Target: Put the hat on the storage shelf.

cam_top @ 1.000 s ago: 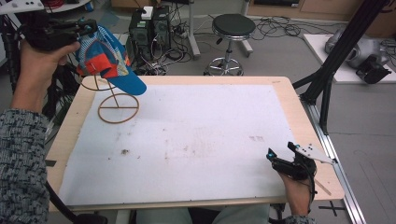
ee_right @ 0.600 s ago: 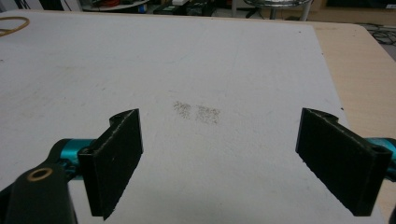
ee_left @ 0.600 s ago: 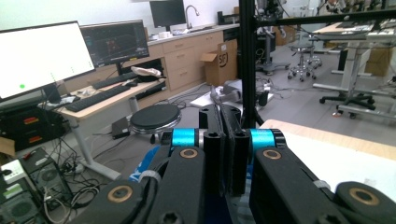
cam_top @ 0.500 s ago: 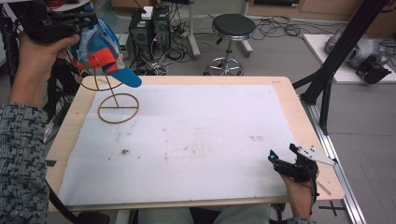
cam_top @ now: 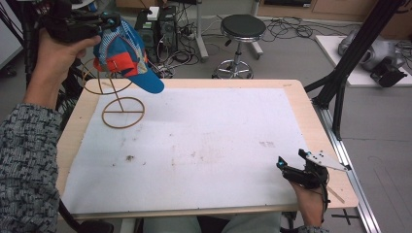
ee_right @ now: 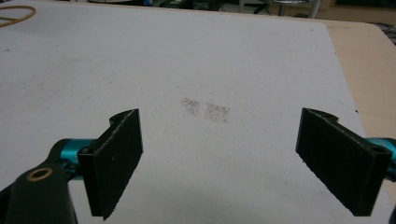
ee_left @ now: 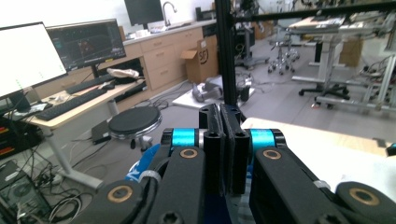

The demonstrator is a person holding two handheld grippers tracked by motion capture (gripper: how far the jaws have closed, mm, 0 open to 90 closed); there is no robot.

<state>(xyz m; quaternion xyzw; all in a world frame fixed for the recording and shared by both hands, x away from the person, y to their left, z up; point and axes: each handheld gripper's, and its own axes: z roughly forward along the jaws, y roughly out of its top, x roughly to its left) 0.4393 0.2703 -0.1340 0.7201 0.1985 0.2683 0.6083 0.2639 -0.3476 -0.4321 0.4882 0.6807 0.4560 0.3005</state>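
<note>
Aloft, left claw (cam_top: 109,22) pinches cap (cam_top: 127,56); right claw (cam_top: 291,162) agape.

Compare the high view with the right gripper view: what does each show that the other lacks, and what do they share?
High view alone: the left gripper raised at the table's far left corner, holding a blue and orange cap above a wooden wire stand; a black stool on the floor beyond; the right gripper seen from outside, low at the near right.

Right gripper view alone: its own two black jaws up close, wide apart with nothing between them.

Shared: the white mat, its grey smudge, the stand's round base and the table's wooden edge.
</note>
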